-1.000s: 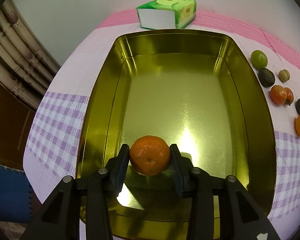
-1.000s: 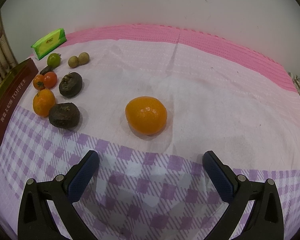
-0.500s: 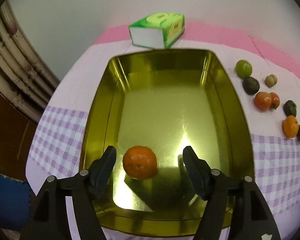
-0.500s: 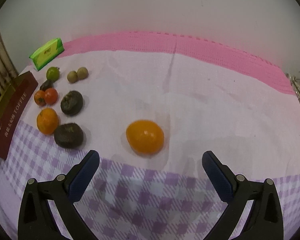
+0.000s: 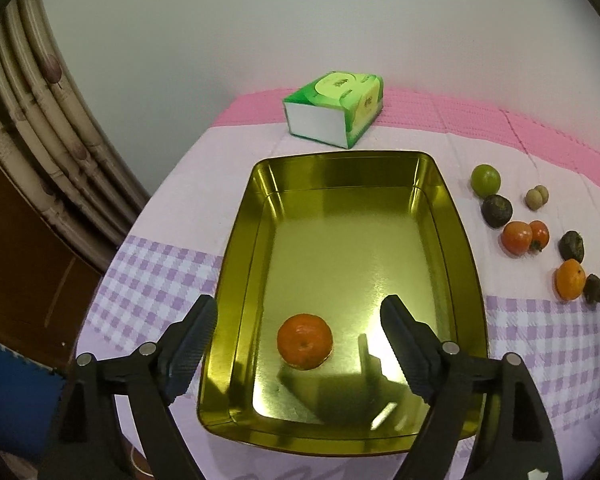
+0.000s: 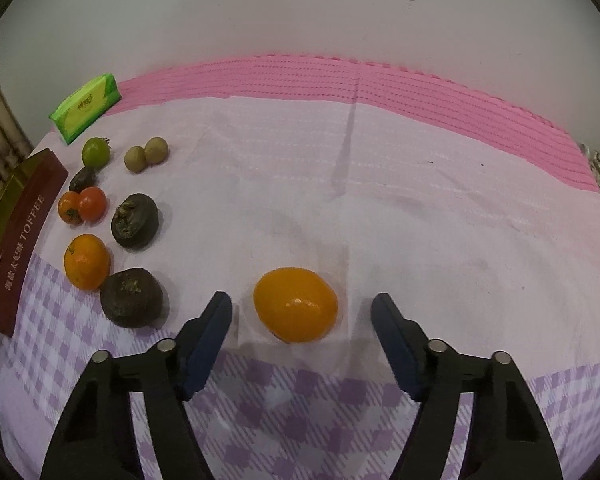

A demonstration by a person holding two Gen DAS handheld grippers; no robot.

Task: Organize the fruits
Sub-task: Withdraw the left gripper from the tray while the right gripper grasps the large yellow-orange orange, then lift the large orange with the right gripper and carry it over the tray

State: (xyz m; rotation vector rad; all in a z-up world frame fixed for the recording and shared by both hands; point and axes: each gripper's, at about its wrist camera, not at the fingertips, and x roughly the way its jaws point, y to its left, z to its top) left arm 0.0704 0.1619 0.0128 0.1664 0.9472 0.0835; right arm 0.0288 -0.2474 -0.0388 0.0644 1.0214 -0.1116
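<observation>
Mandarin [image 5: 305,341]: lay loose at the gold tin's [image 5: 456,216] 6 o'clock end; could have rolled on the slick floor.
Left gripper [image 5: 300,344]: jaws had just been opening, wide apart, holding nothing.
Yellow orange [image 6: 295,304]: on the counter [image 6: 420,208], between the pads, untouched.
Right gripper [image 6: 300,322]: jaws had just been closing, not yet gripping; a skewed pinch might have squirted the fruit toward 12 o'clock.

Domestic setting: surface [image 6: 380,200] under pink-lilac checked cloth, tissue pack [image 5: 334,108], toffee tin [image 6: 16,240], bamboo-pattern curtain [image 5: 40,132].
</observation>
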